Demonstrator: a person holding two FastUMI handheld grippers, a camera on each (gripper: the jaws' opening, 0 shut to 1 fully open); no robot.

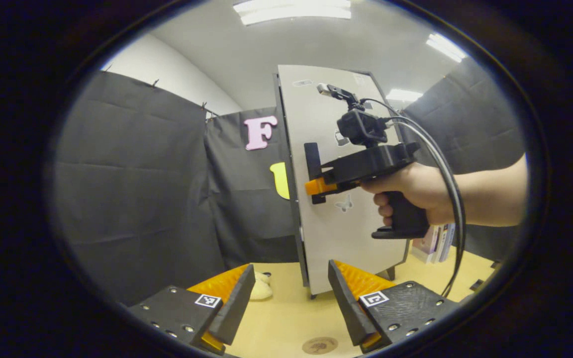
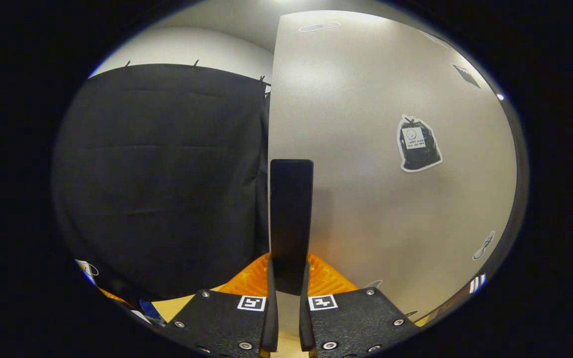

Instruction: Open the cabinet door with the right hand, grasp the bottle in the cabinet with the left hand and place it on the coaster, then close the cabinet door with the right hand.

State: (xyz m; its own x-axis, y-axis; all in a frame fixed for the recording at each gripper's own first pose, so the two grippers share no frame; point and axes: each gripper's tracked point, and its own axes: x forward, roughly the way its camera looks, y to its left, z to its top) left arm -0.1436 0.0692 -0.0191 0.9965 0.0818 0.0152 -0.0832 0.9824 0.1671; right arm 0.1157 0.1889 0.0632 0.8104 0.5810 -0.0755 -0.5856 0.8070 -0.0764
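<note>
The cabinet door is pale grey with small stickers and stands upright on the wooden table, swung partly out. A black vertical handle sits near its left edge. In the left gripper view a hand holds my right gripper, and its fingers clamp that handle. In the right gripper view the handle runs up between the two fingers of my right gripper, pressed from both sides, with the door just behind. My left gripper hangs open in front of the door, nothing between its fingers. A round brown coaster lies on the table below it.
The wooden table runs under the cabinet. A small cream-coloured object lies near the left finger. Books stand behind the door at the right. Black cloth walls the booth on the left and behind.
</note>
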